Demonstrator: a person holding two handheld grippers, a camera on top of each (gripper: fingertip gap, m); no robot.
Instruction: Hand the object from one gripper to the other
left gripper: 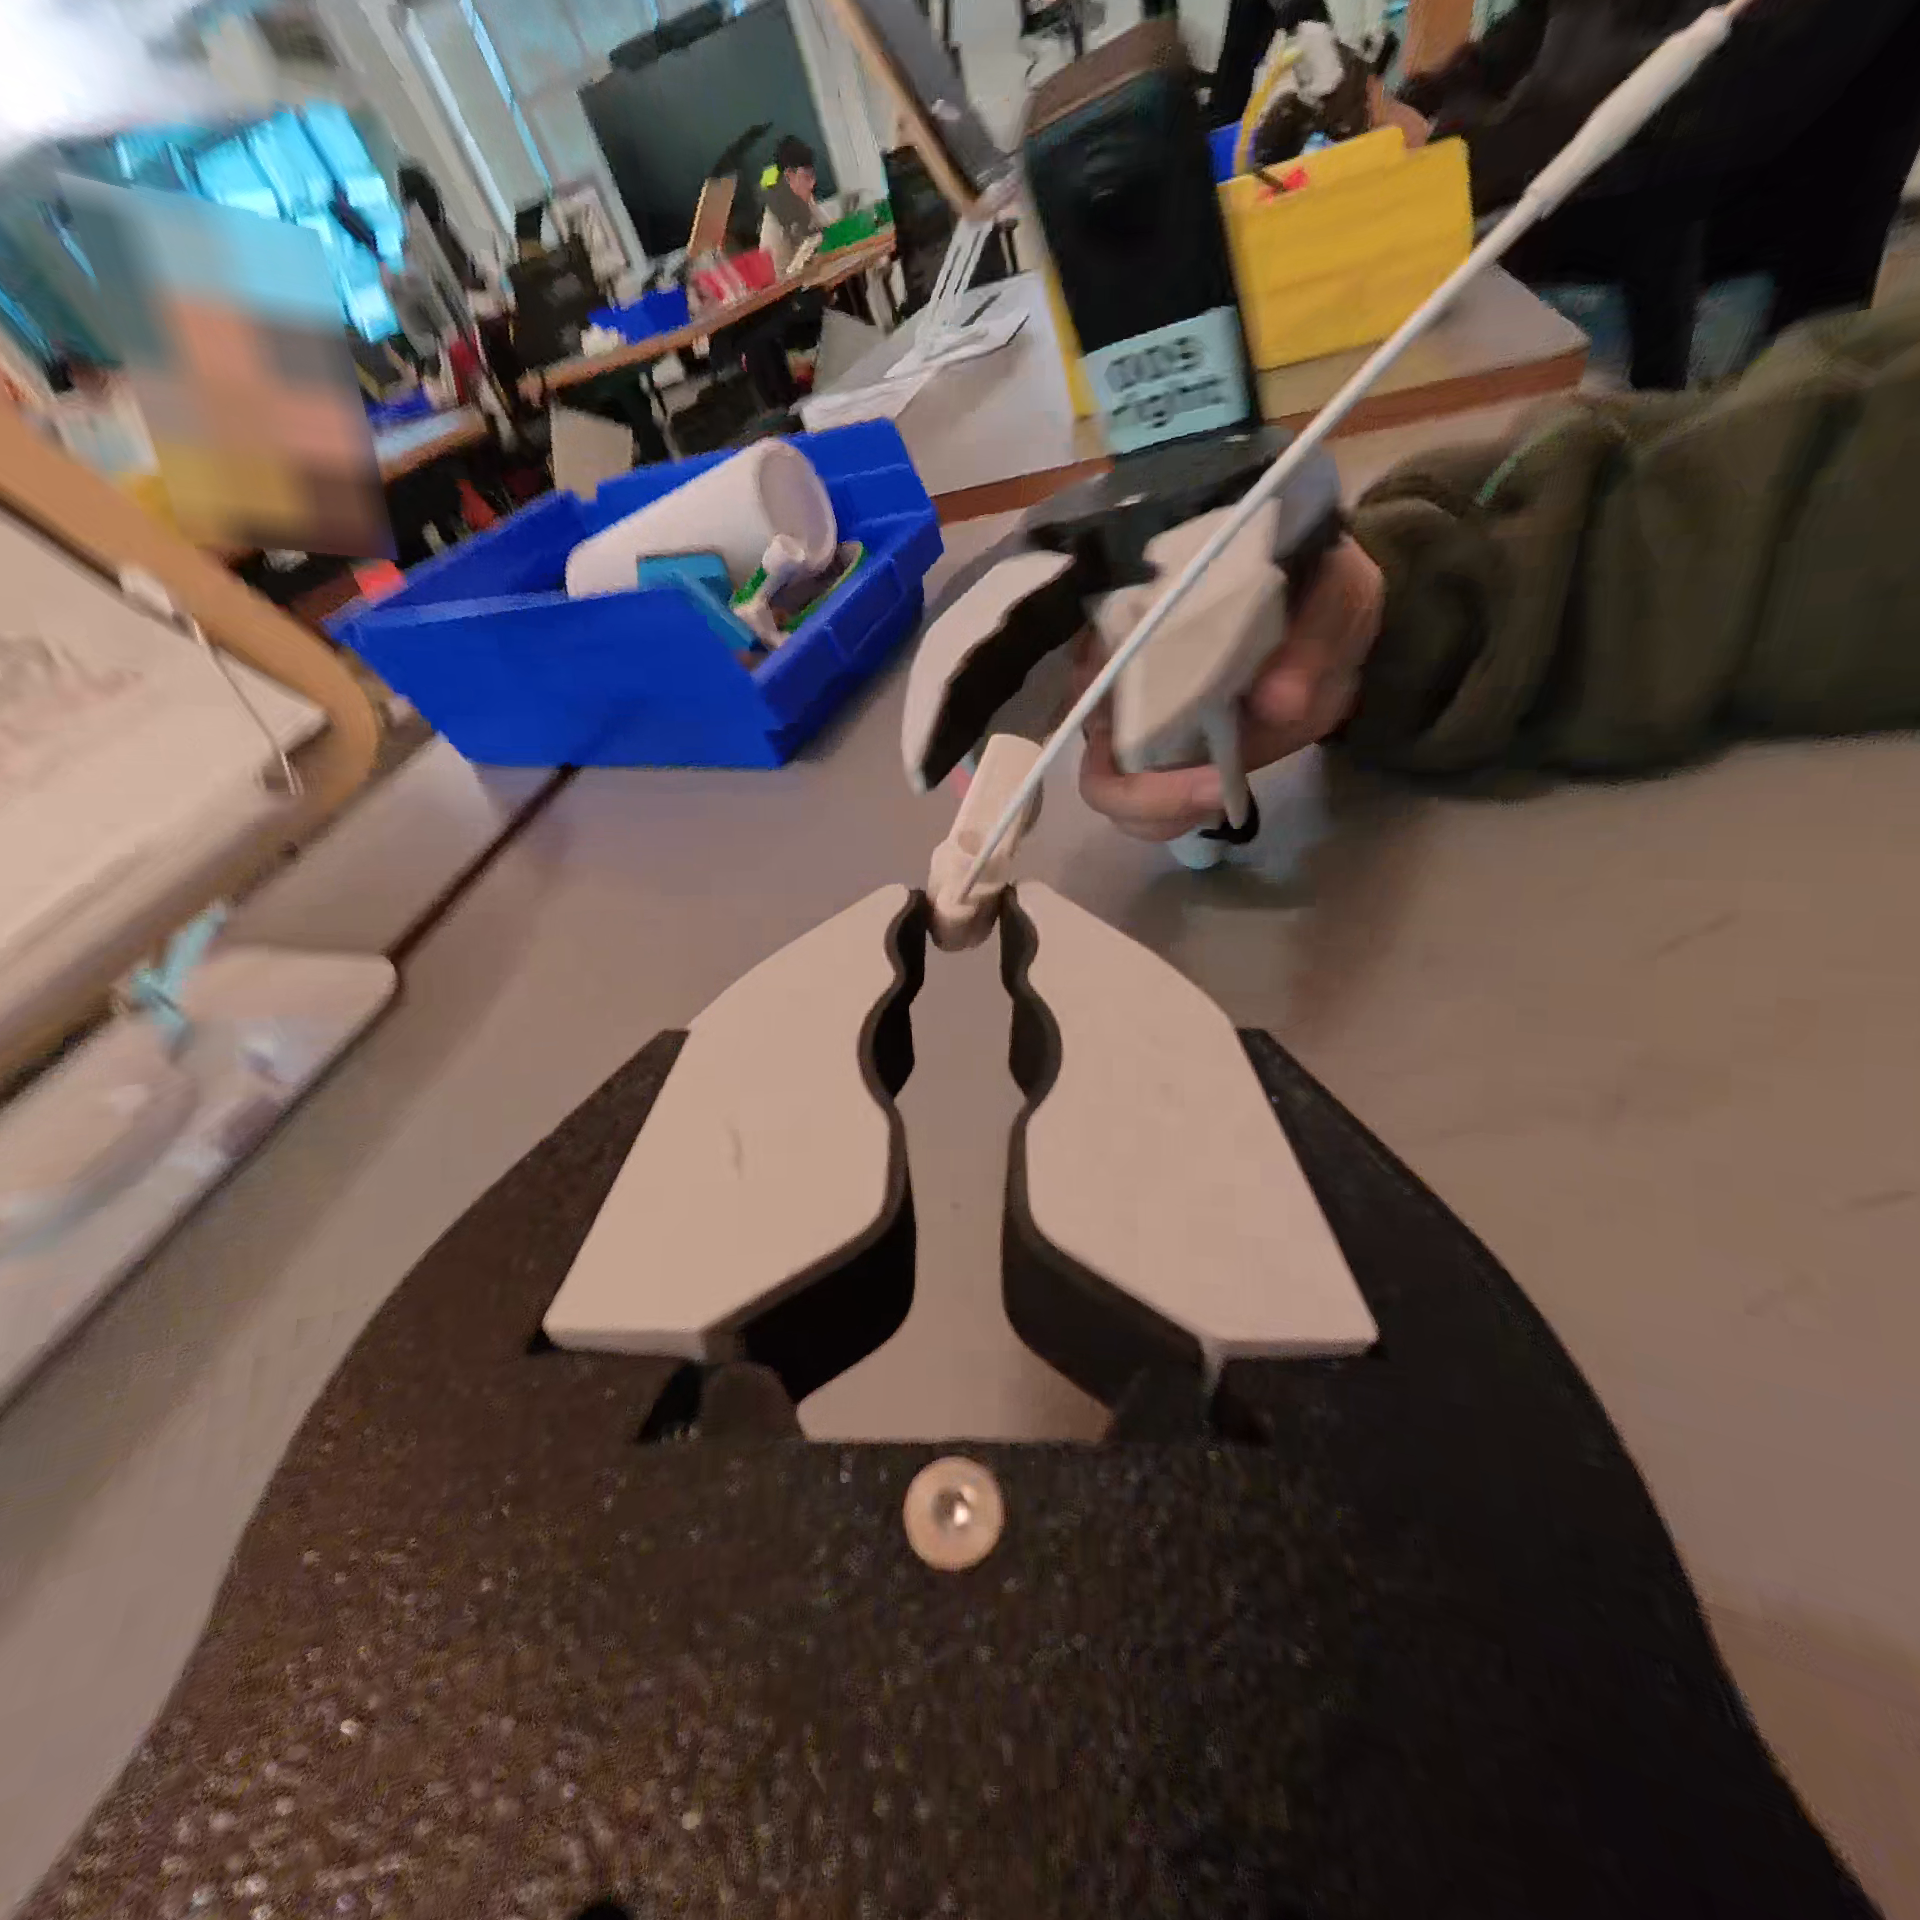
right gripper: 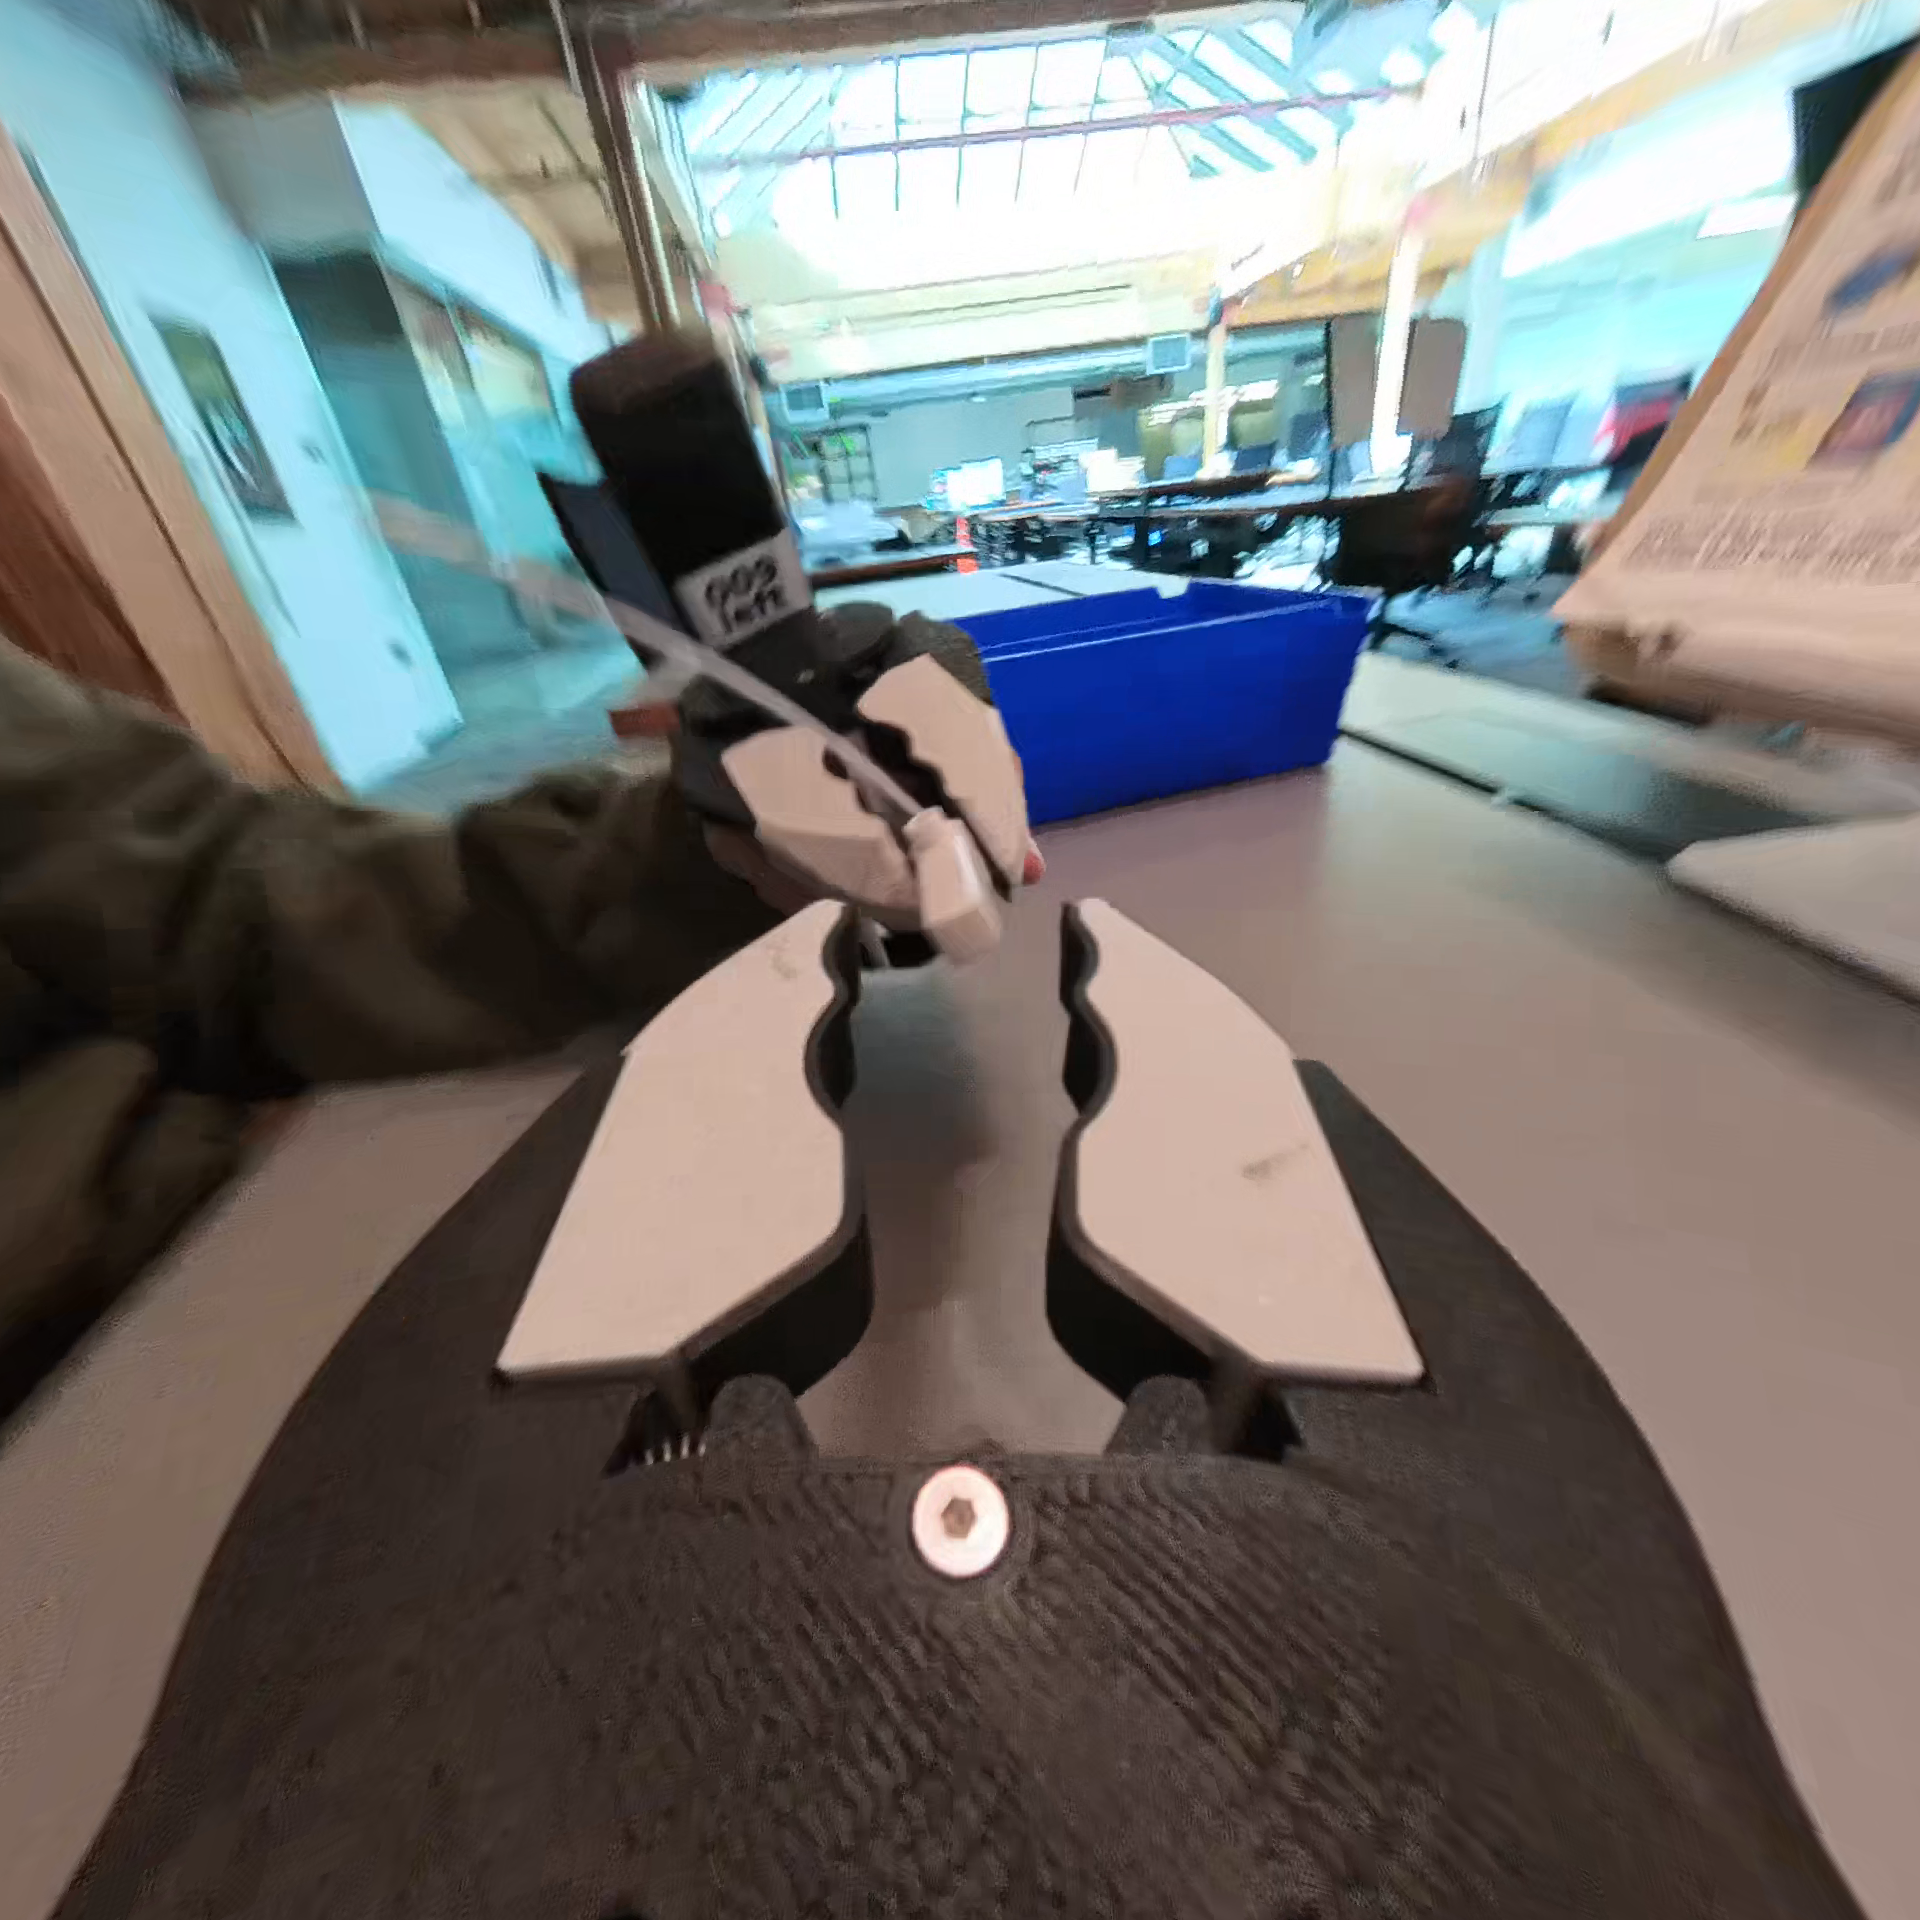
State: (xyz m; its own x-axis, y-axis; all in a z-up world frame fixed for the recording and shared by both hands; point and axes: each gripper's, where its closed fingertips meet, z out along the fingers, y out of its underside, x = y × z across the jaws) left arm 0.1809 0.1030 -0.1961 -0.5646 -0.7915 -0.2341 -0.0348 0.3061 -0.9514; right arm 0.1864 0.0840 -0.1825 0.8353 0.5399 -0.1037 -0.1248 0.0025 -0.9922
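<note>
- The white cable (left gripper: 1174,603), a thin cord ending in a plug (left gripper: 971,862), sits with its plug pinched between the tips of the left gripper (left gripper: 964,914).
- The right gripper (right gripper: 961,925) has its 2 jaws apart, the plug just beyond them, above the grey table (left gripper: 1507,1018).
- A blue bin (left gripper: 644,634) stands farther back.

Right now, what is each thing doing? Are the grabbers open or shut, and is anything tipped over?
left gripper: shut on the plug end of the white cable.
right gripper: open, holding nothing, the plug just ahead of its tips.
white cable: held up off the table, running up and away.
blue bin: open on top, with things inside.
white cup: lying on its side in the bin.
</note>
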